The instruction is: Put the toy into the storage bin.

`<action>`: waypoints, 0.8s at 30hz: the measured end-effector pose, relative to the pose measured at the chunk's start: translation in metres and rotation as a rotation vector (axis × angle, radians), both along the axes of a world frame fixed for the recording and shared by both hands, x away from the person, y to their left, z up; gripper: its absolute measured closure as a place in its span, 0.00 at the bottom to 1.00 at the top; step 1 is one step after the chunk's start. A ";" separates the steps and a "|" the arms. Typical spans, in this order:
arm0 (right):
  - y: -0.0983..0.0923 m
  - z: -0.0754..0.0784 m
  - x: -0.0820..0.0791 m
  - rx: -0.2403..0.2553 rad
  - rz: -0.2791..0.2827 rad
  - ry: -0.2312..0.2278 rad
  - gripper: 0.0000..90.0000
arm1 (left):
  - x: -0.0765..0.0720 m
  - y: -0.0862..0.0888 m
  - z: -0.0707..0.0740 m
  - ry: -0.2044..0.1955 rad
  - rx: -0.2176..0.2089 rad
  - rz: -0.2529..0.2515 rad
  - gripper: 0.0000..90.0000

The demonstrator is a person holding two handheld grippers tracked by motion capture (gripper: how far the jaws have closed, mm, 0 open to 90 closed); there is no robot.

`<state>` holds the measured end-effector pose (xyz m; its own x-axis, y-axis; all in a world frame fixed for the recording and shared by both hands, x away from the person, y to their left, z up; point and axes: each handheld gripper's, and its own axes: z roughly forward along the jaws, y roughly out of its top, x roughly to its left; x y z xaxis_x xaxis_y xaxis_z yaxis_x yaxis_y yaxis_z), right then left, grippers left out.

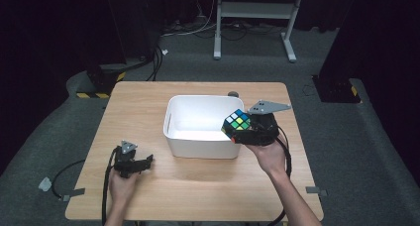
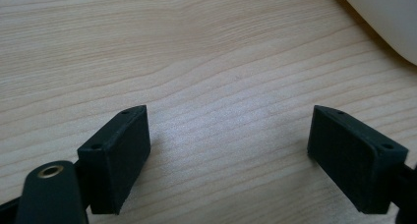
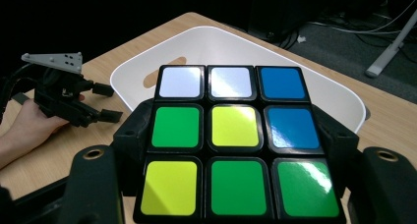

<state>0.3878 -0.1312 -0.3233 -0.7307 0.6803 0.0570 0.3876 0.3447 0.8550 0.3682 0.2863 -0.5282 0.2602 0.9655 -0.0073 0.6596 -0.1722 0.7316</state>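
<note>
- Where the inspection began, the wooden table [image 1: 148, 107] was the largest item: a light-grained top standing on grey carpet, with dark surroundings.
- A white plastic bin [image 1: 171, 122] stood near the table's centre, upright and open-topped, with a slot handle in its left wall. Its interior appeared empty as far as could be seen.
- The right gripper [image 1: 250, 132] was held raised at the bin's right rim, its jaws clamped on opposite side faces of the puzzle cube [image 1: 236, 123].
- The left gripper [image 1: 143, 162] rested low at the table's near-left area, well apart from the bin, jaws spread wide with only bare wood between them.
- The puzzle cube was off the table, hanging over the bin's right-hand edge. In the right gripper view its upward face showed white, blue, green and yellow tiles [image 3: 235, 126].
- Handling assessment: the cube was judged rigid and light, with glossy tiles that may slip under a weak pinch. Its layers can rotate, so a hold spanning two flat opposing faces, centred as presently held, was judged soundest. Corner or edge holds were judged unreliable.
- A drop into the bin was judged unlikely to damage it.
</note>
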 end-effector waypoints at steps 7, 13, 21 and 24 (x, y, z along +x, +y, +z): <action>0.003 0.002 0.004 -0.003 -0.003 0.004 0.37 | 0.000 0.000 0.000 0.000 0.000 0.000 0.18; 0.006 0.003 0.008 -0.003 -0.006 0.003 0.37 | 0.000 0.000 0.000 0.000 -0.001 0.000 0.18; 0.010 0.005 0.014 -0.005 -0.006 0.005 0.37 | 0.000 0.000 0.000 0.000 0.000 0.000 0.18; 0.013 0.006 0.016 -0.011 -0.006 0.004 0.37 | 0.000 0.000 0.000 0.001 -0.001 0.000 0.18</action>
<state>0.4042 -0.1177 -0.3174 -0.7265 0.6852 0.0520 0.3929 0.3520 0.8495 0.3681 0.2863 -0.5282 0.2602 0.9655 -0.0084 0.6600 -0.1715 0.7314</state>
